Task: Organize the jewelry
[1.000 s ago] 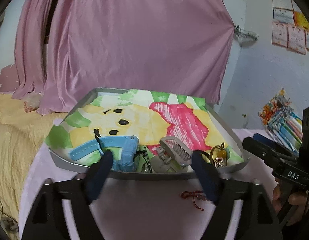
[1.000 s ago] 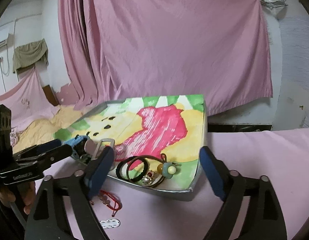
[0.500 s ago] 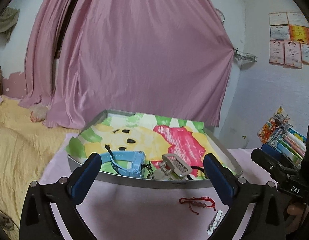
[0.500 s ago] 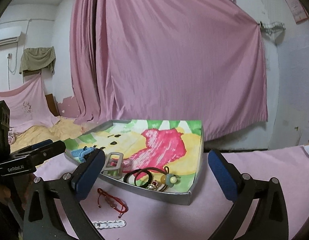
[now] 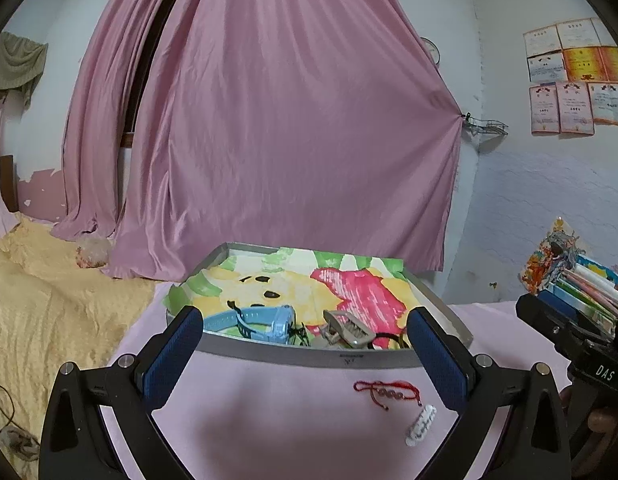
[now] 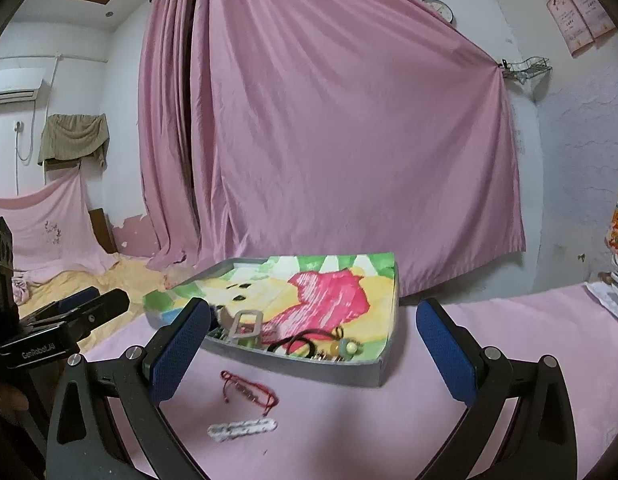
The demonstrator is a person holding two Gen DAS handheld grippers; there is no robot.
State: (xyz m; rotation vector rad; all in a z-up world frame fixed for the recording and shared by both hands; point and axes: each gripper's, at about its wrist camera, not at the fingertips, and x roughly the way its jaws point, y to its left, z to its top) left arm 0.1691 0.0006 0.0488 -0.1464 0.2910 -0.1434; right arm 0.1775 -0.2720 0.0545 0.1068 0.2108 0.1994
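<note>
Red bracelet (image 6: 249, 390) and white clip (image 6: 241, 428), possibly a hair clip, lie just ahead of both spread, empty grippers: left gripper (image 5: 305, 354), right gripper (image 6: 315, 344); approach low, pinching the cord squarely.

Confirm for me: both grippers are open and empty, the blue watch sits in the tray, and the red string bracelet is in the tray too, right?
Not quite. The red string bracelet lies outside the tray, on the pink cloth in front of it, near a white hair clip; the left wrist view shows this. The rest holds: left gripper and right gripper are open and empty, and the blue watch is in the tray.
</note>
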